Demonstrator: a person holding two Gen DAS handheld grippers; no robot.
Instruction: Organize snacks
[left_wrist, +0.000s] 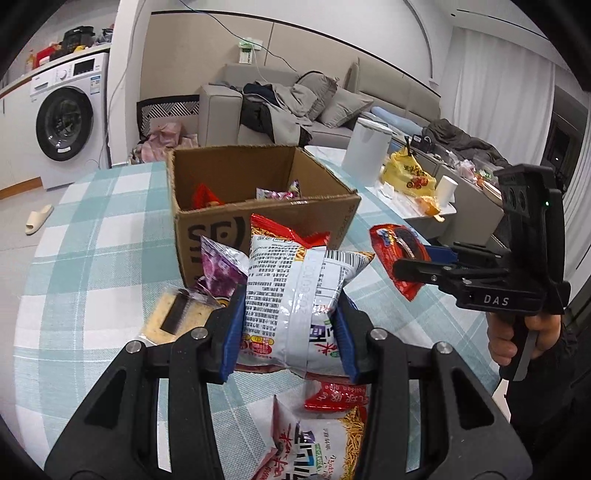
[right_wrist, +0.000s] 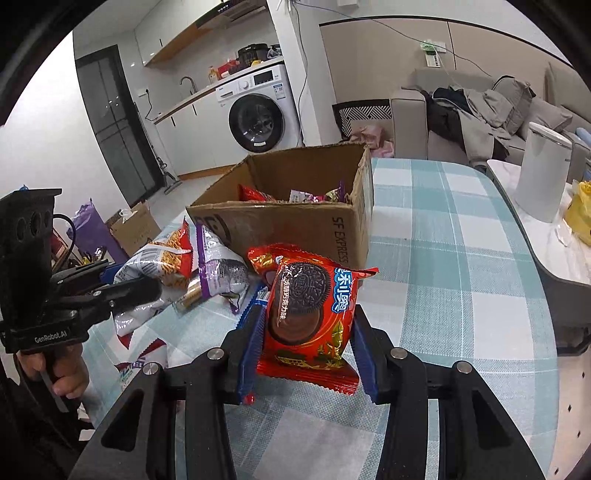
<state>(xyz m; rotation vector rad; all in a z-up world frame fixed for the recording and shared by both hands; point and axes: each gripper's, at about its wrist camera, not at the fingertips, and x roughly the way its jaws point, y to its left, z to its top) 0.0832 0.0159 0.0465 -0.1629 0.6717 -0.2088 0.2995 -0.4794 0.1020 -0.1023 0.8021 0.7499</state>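
Both fisheye views were evenly lit by soft, cool indoor light, with no hard shadows on the checked tablecloth (left_wrist: 92, 236). Black vignette filled the corners, and straight lines bowed strongly toward the edges. Pale glare sat on the glossy noodle snack bag (left_wrist: 291, 295) and on the red cookie packet (right_wrist: 310, 317). The centre was sharp; the far sofa (left_wrist: 332, 96) looked slightly soft.

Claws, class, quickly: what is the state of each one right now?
Left claw: closed on the noodle snack bag.
Right claw: closed on the red cookie packet.
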